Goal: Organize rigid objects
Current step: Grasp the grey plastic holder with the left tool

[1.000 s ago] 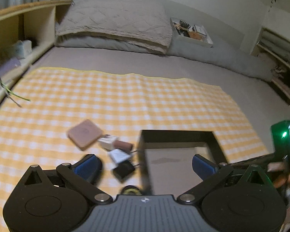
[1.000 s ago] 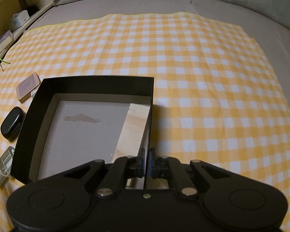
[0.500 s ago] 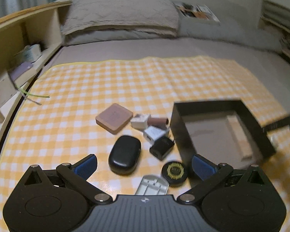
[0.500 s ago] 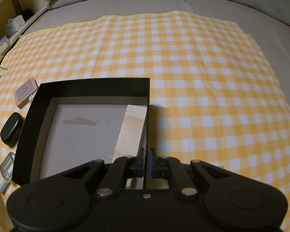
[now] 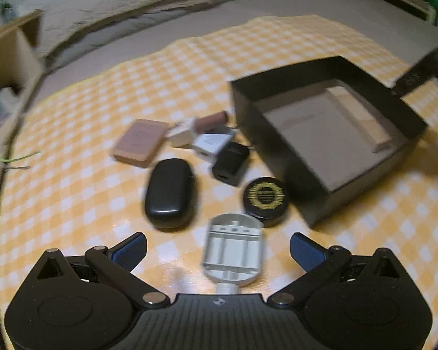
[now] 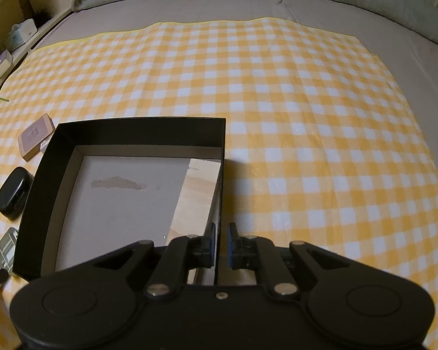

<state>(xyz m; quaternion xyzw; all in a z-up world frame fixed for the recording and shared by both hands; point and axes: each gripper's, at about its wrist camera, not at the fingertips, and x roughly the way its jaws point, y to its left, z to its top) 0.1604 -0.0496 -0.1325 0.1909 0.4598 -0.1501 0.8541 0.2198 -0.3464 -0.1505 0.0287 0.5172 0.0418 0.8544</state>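
My left gripper (image 5: 219, 249) hangs low over a cluster of small items, its jaws wide and closing. A grey plastic device (image 5: 233, 250) lies between the fingers, untouched by the pads. Beyond it are a round black tin with a gold pattern (image 5: 265, 197), a black oval case (image 5: 170, 192), a black charger (image 5: 230, 163), a white charger (image 5: 211, 143) and a pink-brown square box (image 5: 140, 143). My right gripper (image 6: 220, 242) is shut on the right wall of the open black box (image 6: 137, 131). A wooden block (image 6: 198, 201) lies inside along that wall.
Everything lies on a yellow checked cloth (image 6: 306, 102) spread over a grey bed. Pillows (image 5: 125, 5) lie at the head and a wooden shelf (image 6: 11, 14) runs along the left. A small white adapter (image 5: 181, 132) and a brown cylinder (image 5: 211, 119) sit behind the chargers.
The left gripper has sunk toward the cluster and rolled, so the grey device now lies between its fingers. The right gripper and the box have stayed where they were.
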